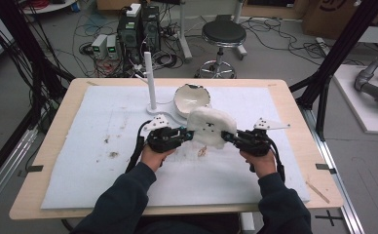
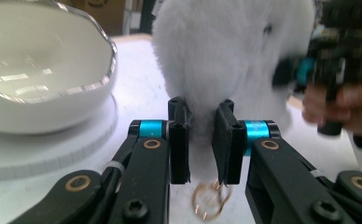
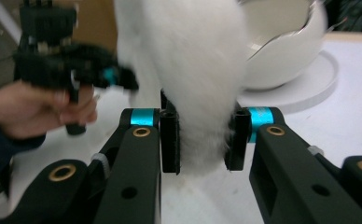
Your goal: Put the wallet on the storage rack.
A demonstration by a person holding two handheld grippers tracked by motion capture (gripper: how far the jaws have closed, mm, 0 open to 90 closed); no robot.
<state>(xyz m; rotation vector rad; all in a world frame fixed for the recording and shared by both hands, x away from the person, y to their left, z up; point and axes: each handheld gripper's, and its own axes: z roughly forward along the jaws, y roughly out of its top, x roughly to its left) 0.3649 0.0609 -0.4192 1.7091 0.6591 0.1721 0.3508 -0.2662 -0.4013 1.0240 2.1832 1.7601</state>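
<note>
A white fluffy plush piece [image 1: 210,127] hangs just above the white mat, pinched from both sides. My left gripper [image 1: 189,135] is shut on its left edge, and in the left gripper view the jaws squeeze the fur [image 2: 226,46] between them [image 2: 201,116]. My right gripper [image 1: 224,138] is shut on the opposite edge; the right gripper view has its jaws [image 3: 203,126] pressed into the fur [image 3: 188,60]. Thin gold rings [image 2: 210,199] lie on the mat under the left jaws.
A white bowl with a silver rim [image 1: 192,100] stands on a round white base [image 2: 53,149] just behind the plush. A white upright post [image 1: 150,80] rises left of the bowl. The mat [image 1: 94,161] carries brown crumbs at the left. A stool [image 1: 222,34] and cables lie beyond the table.
</note>
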